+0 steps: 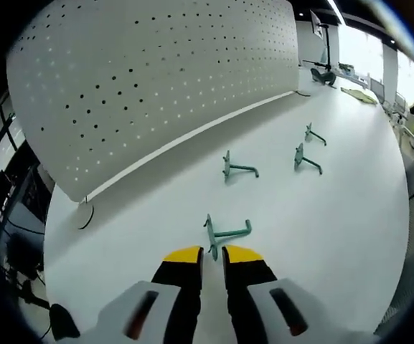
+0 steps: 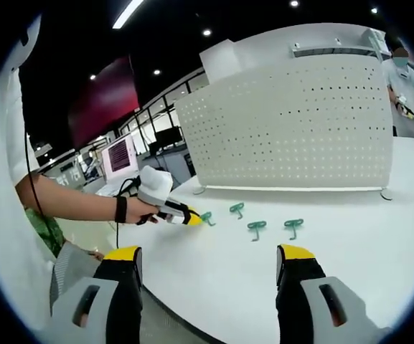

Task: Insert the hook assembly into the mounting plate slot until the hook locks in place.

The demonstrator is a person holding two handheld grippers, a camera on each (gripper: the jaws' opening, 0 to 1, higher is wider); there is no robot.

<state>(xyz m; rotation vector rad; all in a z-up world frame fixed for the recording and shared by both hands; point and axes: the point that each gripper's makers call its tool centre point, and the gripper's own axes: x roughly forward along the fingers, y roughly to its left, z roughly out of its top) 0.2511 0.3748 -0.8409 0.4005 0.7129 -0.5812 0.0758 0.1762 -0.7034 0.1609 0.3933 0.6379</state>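
Observation:
Several green hooks lie on the white table (image 1: 321, 236). The nearest hook (image 1: 226, 232) has its flat end between the yellow tips of my left gripper (image 1: 212, 255), whose jaws stand almost together on it. Farther off lie a second hook (image 1: 237, 169), a third (image 1: 306, 159) and one more (image 1: 314, 135). The white perforated mounting plate (image 1: 156, 79) stands upright behind them. In the right gripper view the left gripper (image 2: 192, 216) touches the leftmost hook (image 2: 207, 217). My right gripper (image 2: 210, 261) hangs wide open and empty, nearer than the hooks, facing the plate (image 2: 293, 122).
A person's arm (image 2: 70, 201) holds the left gripper at the table's left edge. A screen (image 2: 120, 158) stands behind it. Another person (image 2: 402, 79) stands at the plate's far right. A thin cable (image 1: 85, 215) curls by the plate's foot. Small items (image 1: 328, 75) sit far back.

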